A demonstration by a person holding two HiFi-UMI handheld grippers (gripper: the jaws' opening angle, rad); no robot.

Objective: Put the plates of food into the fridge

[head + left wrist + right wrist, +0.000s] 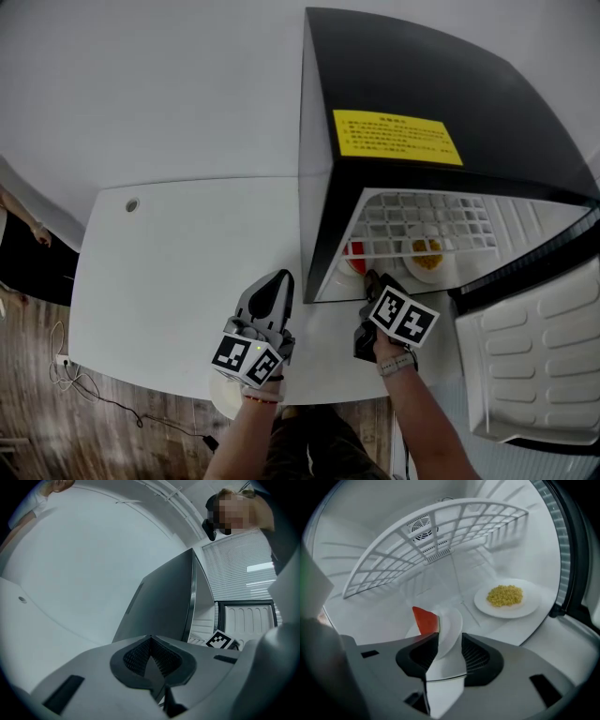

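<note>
A black mini fridge [412,103] stands open on the white table [169,272]. On its floor sits a white plate of yellow corn [508,603], also in the head view [427,253]. A second white plate [451,630] carries a red slice [424,619] and lies at the fridge's front left [355,253]. My right gripper [450,648] reaches into the opening [371,278]. It is open, with that plate's rim between the jaws and a gap at the right pad. My left gripper [278,277] hovers over the table beside the fridge, shut and empty [151,641].
A white wire shelf [431,541] spans the fridge above the plates. The fridge door [534,347] hangs open at the right. The table has a small round hole [132,203] at its far left. Cables [84,384] lie on the wooden floor.
</note>
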